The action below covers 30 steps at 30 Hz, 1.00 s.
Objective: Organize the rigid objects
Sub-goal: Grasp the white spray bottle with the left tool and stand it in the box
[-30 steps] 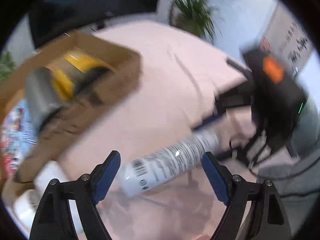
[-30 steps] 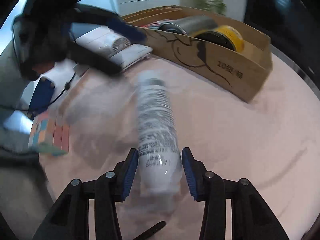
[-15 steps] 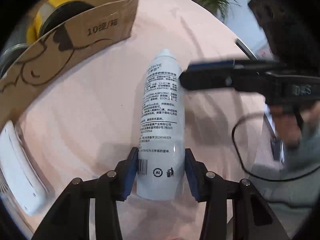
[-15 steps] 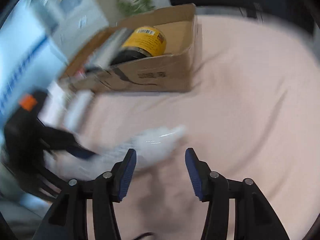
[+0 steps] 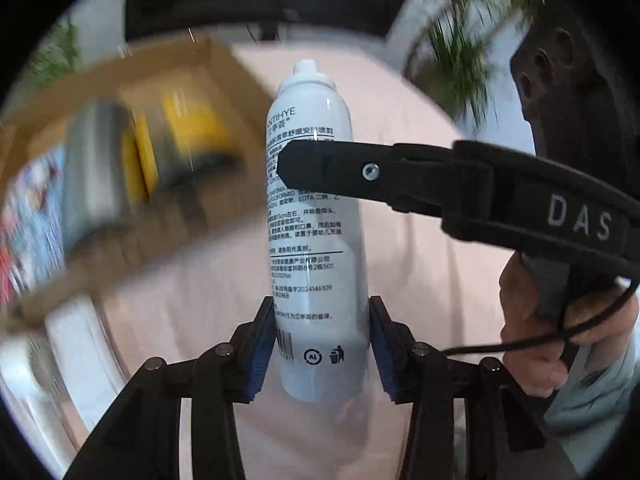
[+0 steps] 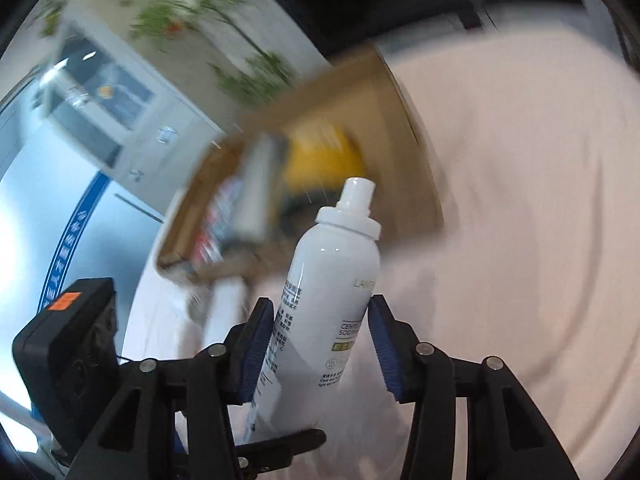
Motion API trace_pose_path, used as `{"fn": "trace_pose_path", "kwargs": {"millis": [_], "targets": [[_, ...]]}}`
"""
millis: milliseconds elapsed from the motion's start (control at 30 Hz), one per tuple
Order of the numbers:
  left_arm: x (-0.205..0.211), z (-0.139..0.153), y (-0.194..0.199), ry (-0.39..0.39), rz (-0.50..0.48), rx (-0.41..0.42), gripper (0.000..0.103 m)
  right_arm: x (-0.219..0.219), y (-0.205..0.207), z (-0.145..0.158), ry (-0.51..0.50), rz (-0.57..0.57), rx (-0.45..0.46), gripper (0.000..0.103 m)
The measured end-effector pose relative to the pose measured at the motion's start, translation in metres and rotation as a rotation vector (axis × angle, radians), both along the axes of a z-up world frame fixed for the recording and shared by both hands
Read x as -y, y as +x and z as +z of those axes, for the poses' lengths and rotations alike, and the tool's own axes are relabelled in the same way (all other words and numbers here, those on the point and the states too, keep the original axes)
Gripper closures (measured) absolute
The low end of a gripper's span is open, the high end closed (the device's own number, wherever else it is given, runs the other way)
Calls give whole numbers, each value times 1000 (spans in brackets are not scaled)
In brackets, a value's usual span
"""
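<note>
**White spray can held between two hand-held tools, beside a cardboard box**

Left wrist view: white spray can (image 5: 316, 216) pinched near its base between the blue pads (image 5: 262, 344) of the left tool (image 5: 322, 320), nozzle pointing away from the camera. Printed on the can: "ANTIHYE" with the first letter turned out of sight, dense black Chinese text, the number "2024146109", a barcode, a round "AL" recycling mark and a litter-bin icon. Crossing in front of the can at mid-height, one black finger (image 5: 360, 172) of the right tool, lettered "DAS" in grey further back. At the right edge, a hand (image 5: 560, 320) wrapped round that tool's handle, a thin black cable running over it.

Right wrist view: same can tilted between the pads of the right tool (image 6: 322, 320), left pad against the can wall; cannot tell whether pressed tight on it or merely spread around it. Readable here: "LAN", then "CENT" and "SOO" cut off by the curve. Low on the left, the left tool's black body with an orange patch.

Beyond the can, a motion-blurred cardboard box (image 5: 224, 80) holding a yellow-capped jar (image 5: 192, 132) and a grey cylinder (image 5: 92, 168). Box's near wall just past the nozzle. Broad stretch of wrinkled pink cloth on the surface (image 6: 520, 200) to the right of the can. Green plant (image 5: 468, 40) behind.
</note>
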<state>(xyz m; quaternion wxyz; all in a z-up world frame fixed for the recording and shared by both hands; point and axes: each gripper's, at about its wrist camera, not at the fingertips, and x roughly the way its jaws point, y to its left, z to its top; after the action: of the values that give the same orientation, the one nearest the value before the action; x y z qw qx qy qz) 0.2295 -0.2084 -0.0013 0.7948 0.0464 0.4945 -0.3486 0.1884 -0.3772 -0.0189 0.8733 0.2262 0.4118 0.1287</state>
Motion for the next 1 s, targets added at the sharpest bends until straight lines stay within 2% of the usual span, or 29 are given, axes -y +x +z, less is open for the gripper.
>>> {"fn": "trace_pose_path", "kwargs": {"millis": [67, 133, 267, 400, 533, 600, 667, 700, 733, 767, 800, 833, 867, 900, 933, 1000], "targets": [[8, 16, 30, -51, 50, 34, 59, 6, 29, 25, -51, 42, 58, 58], [18, 24, 62, -66, 84, 55, 59, 13, 61, 47, -100, 80, 92, 59], [34, 12, 113, -54, 149, 6, 59, 30, 122, 62, -153, 159, 73, 60], [33, -10, 139, -57, 185, -95, 57, 50, 165, 40, -115, 189, -13, 61], [45, -4, 142, -44, 172, -107, 55, 63, 188, 10, -63, 150, -74, 60], [37, 8, 132, -74, 143, -86, 53, 61, 189, -1, -110, 103, -104, 59], [24, 22, 118, -66, 136, -24, 53, 55, 180, 1, -118, 114, -102, 55], [13, 36, 103, -62, 130, 42, 53, 51, 169, 6, -112, 132, -85, 37], [4, 45, 91, -56, 132, 92, 53, 46, 157, 13, -117, 134, -53, 12], [-8, 54, 79, -52, 137, 146, 51, 42, 139, 22, -129, 129, -3, 4], [-23, 71, 59, -48, 152, 228, 43, 37, 122, 30, -149, 112, 48, 1], [-35, 81, 46, -19, 156, 267, 35, 31, 104, 35, -183, 80, 75, 1], [-48, 89, 36, -6, 164, 308, 34, 26, 87, 38, -206, 43, 91, 0], [-66, 106, 20, 7, 198, 391, 27, 22, 68, 43, -202, 10, 106, 1], [-80, 116, 12, 20, 228, 449, 21, 13, 50, 47, -245, -14, 121, 1], [-108, 150, -7, 45, 310, 564, 20, -13, 13, 60, -393, -64, 196, 1]]}}
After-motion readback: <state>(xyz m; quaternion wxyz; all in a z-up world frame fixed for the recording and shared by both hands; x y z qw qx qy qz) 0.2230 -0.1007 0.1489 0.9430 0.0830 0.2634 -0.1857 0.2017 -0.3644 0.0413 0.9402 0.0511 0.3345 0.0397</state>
